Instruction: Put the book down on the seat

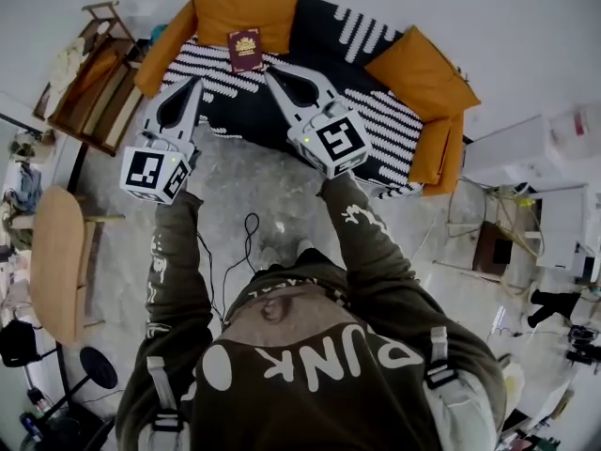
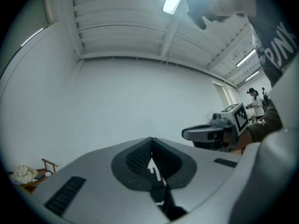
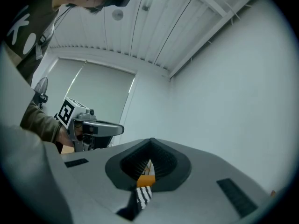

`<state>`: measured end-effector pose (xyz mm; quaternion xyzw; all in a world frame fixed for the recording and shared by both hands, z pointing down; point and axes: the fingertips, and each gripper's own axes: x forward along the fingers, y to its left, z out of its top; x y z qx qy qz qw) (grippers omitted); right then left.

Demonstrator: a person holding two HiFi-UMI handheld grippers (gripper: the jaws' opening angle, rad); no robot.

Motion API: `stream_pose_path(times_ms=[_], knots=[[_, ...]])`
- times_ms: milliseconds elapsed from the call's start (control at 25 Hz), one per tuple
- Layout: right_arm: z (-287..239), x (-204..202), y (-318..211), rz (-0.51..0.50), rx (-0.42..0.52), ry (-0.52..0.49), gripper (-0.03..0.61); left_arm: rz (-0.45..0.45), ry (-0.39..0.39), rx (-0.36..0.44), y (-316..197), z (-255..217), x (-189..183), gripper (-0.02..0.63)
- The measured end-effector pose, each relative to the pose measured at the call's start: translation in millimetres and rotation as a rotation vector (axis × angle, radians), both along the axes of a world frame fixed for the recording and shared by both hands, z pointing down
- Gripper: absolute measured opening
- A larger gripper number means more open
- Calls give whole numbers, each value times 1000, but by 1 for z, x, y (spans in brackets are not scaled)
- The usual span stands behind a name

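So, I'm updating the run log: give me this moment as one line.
maroon book: lying flat on sofa seat | left tool: shut, empty | right tool: shut, empty

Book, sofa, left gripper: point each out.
book (image 1: 246,49), head view, middle of maroon cover
sofa (image 1: 319,40), head view, bare black patch of cover
left gripper (image 1: 196,82), head view, closed jaw tips

Matt striped cloth covers the sofa (image 1: 376,111); its cushions (image 1: 246,7) are orange fabric. The book (image 1: 246,49) has a smooth maroon cover. The left gripper (image 1: 195,83) and right gripper (image 1: 271,75) are matt grey plastic.
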<state>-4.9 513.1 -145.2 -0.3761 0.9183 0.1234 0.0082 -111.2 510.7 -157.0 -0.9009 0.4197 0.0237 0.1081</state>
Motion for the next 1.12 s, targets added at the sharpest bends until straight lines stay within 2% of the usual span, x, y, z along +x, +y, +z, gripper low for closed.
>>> stream_pose_path(times_ms=[720,1120], knots=[[-12,37,27,-33,19,-18,8,-16,-14,37,33,-15,42,3],[-14,44,27,-39,21,-14,7,-24,-9,32,35,-16,50,3]])
